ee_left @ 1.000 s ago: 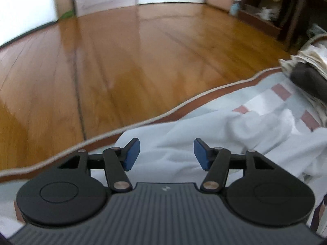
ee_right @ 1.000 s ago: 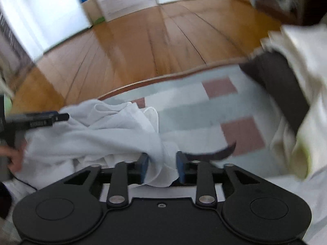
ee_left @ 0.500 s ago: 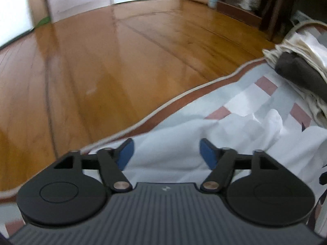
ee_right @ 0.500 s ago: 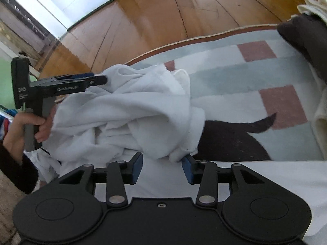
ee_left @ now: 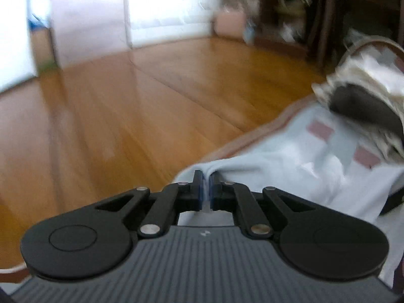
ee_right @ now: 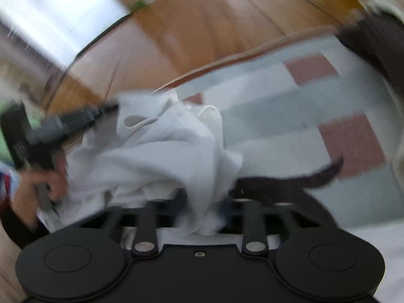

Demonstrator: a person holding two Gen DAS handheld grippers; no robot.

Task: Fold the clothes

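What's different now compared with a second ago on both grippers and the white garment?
The left gripper, open a second ago, has shut on an edge of the white garment. The right gripper has come down and its jaws are closing around a bunched fold. The patchwork mat and the clothes pile stayed put.

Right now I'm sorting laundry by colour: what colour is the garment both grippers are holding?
White garment, plain, no print visible; clearest in the right wrist view.

The left hand-held gripper (ee_left: 206, 189) is pinching a fold of white garment (ee_right: 161, 156), pads pressed together. The right hand-held gripper (ee_right: 202, 217) is closing, bunched garment between its fingers. A hand (ee_right: 38, 192) is gripping the left handle.
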